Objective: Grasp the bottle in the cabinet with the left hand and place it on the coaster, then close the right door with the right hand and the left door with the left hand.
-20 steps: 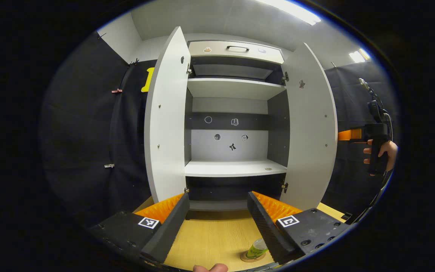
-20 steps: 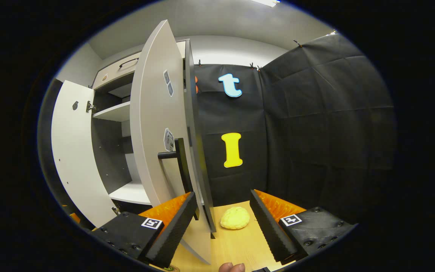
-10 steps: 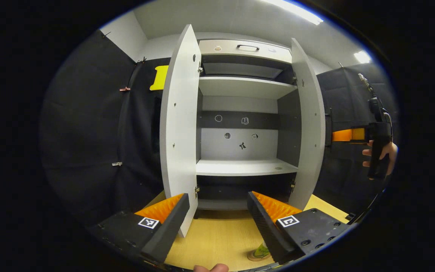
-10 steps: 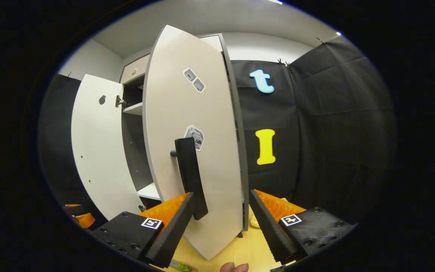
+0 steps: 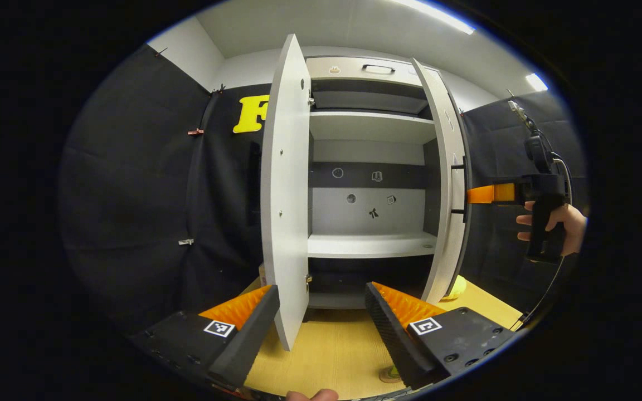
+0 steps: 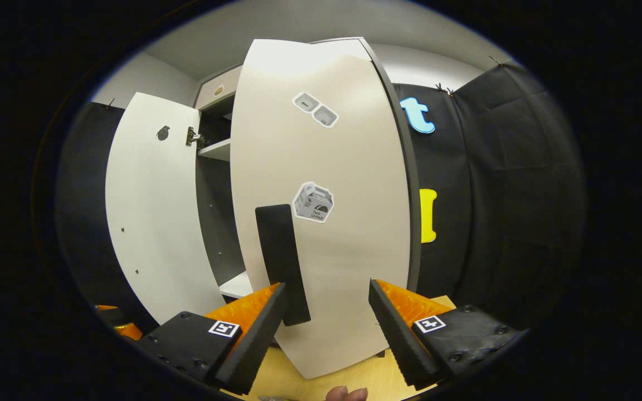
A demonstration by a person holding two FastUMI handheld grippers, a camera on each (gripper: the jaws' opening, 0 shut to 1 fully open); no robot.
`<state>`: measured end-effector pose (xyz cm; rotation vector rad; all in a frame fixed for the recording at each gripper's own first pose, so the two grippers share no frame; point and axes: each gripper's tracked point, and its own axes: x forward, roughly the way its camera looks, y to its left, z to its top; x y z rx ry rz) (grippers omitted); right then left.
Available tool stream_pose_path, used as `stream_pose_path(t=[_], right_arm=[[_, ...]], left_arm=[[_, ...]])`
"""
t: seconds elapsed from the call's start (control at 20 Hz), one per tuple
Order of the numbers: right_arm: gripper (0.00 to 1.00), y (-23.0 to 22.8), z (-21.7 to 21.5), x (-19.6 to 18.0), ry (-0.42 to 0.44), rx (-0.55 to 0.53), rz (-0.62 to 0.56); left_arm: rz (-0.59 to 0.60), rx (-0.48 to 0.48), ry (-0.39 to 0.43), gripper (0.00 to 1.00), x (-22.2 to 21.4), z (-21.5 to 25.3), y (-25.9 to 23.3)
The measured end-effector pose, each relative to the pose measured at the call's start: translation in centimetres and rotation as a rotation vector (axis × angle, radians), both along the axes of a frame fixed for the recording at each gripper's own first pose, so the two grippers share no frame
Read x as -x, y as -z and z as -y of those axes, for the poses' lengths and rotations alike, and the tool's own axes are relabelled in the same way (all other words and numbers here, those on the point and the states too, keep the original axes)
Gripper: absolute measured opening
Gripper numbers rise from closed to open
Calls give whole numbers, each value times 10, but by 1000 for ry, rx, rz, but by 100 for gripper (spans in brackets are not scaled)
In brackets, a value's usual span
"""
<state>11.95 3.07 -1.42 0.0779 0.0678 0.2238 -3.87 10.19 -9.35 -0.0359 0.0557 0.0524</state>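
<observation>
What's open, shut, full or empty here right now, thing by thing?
Right door: partly swung in, not shut.
Left door: wide open.
Cabinet shelves: bare.
Top drawer: shut.
Left gripper: open, holding nothing.
Right gripper: open, facing the right door's outer face.
Coaster: on the table, partly hidden behind a finger.

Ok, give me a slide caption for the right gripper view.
Open right gripper faces the half-closed right door and its black handle.
</observation>
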Motion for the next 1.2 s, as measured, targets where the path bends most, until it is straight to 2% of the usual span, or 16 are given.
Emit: stream_pose_path(t=[0.45,0.65,0.8,1.2], right_arm=[[98,3,-28,-31,0,15,19],[98,4,-33,-39,4,23,9],[98,4,-30,-31,5,34,7],[98,-2,-1,12,30,85,30]], left_arm=[[15,-10,-61,98,0,-40,-18],[15,32,-97,98,-6,-66,-31],[26,58,-142,98,-17,-99,-47],[41,23,-260,95,-73,-169,-60]])
